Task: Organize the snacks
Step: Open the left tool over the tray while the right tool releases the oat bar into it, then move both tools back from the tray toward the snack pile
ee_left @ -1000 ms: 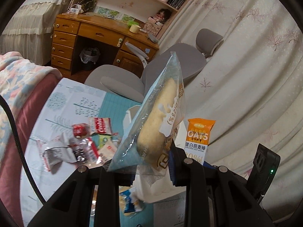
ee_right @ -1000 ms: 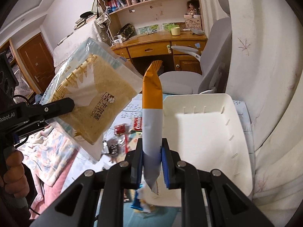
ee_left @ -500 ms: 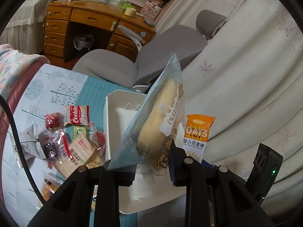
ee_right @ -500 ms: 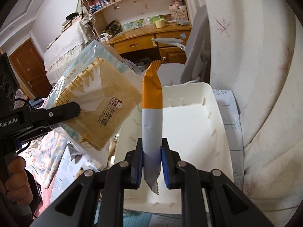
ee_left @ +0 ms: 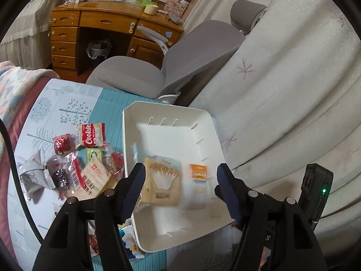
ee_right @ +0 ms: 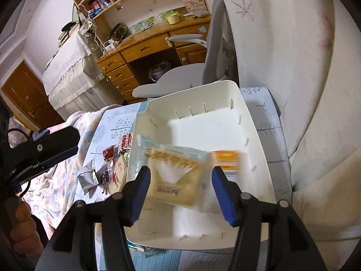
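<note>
Both tongs, left (ee_left: 180,189) and right (ee_right: 179,189), gape wide, empty; bread pack (ee_left: 162,180) and oat bar (ee_left: 198,180) lie blurred in the white bin (ee_left: 168,106), grouped away from loose snacks (ee_left: 90,135).

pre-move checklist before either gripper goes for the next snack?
1. Left gripper empty, jaws apart: ok.
2. Right gripper empty, jaws apart: ok.
3. Bread packet inside the white bin: ok, though motion-blurred, so whether it has settled: cannot tell.
4. Orange oat bar inside the bin, beside the bread: ok, also blurred.
5. Remaining snacks reachable: ok. The Cookies pack, red-wrapped sweet and cracker pack lie on the cloth left of the bin, uncovered.
6. Floor space left in the bin: ok, far half is bare.
7. More wrappers under the left gripper's near edge: cannot tell, mostly hidden.
</note>
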A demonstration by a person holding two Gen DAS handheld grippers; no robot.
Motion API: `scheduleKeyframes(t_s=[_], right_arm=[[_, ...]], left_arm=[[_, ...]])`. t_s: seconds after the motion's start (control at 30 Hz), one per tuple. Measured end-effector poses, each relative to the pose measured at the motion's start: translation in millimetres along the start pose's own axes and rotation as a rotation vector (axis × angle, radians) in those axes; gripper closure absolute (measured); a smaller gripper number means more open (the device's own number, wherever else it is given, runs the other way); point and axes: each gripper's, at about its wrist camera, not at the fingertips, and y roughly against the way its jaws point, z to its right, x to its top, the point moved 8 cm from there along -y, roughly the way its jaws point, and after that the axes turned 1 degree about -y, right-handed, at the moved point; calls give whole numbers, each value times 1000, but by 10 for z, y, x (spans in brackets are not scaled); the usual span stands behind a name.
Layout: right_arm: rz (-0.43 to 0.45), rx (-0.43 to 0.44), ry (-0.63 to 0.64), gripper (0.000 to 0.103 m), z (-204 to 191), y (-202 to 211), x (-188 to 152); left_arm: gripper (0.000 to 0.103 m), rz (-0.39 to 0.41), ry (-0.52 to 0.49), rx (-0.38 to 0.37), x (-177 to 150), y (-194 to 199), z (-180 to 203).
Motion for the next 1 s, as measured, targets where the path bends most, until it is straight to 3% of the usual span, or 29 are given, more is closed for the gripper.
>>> scheduleKeyframes(t_s=[0.53,1.0], right_arm=[[-38,50,-92,46,-219,34,-277],[-128,63,-123,46,-879,-66,-901]], left_arm=[[38,-19,75,67,-364,424,-480],[38,-83,100,86,-757,858,-1075]])
